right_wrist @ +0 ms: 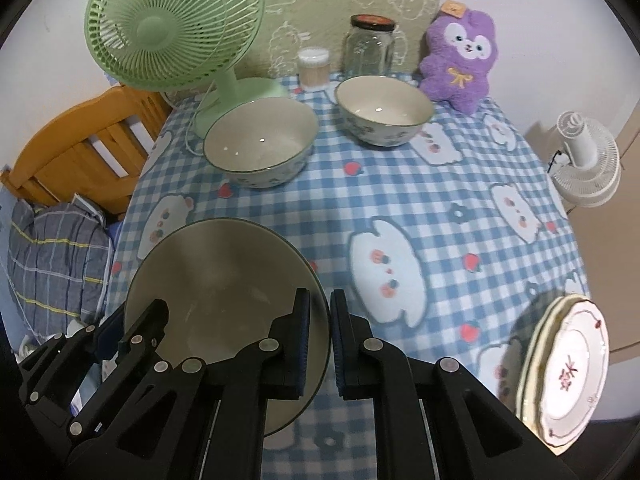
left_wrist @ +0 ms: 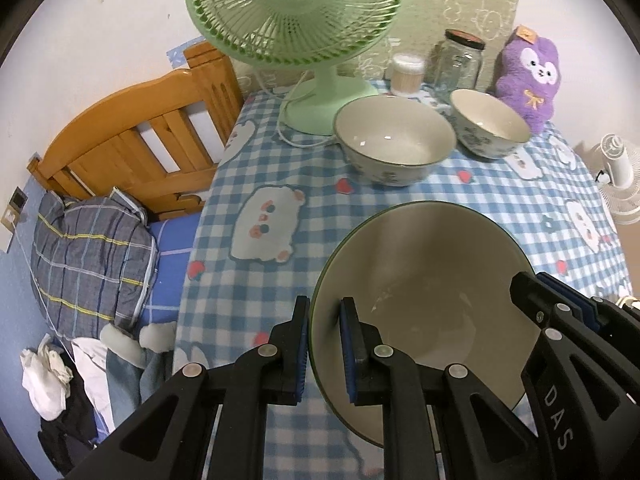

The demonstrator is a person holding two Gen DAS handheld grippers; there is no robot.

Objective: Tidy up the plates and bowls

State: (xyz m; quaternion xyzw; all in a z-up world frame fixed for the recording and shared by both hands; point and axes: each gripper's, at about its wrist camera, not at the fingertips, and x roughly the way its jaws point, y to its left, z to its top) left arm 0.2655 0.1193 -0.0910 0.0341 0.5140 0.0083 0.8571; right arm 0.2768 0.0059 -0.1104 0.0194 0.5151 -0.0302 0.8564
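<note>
Here, both tongs clamp the same large bowl (left_wrist: 424, 312) from opposite sides. The left gripper (left_wrist: 325, 350) has its jaws drawn narrow on the bowl's left rim, one blue pad outside the wall and one inside. The right gripper (right_wrist: 319, 344) is likewise closed narrow on the bowl's right rim, with the wall between its pads. In the left wrist view the right gripper appears at the bowl's far edge; in the right wrist view the left gripper shows at the lower left.

The bowl is cream inside with a dark green rim line. It sits tilted over the near part of the table (right_wrist: 420, 200), which is covered by a blue checked cloth with white bear shapes. Whether its base touches the cloth cannot be told.

Two more bowls stand upright farther back: a wide bowl (left_wrist: 394, 140) just in front of the green fan (left_wrist: 296, 32), and a smaller bowl (left_wrist: 490, 122) to its right, near the purple plush toy (left_wrist: 528, 76). They stand close but apart.

A stack of plates (right_wrist: 568, 368) lies at the table's near right edge.
</note>
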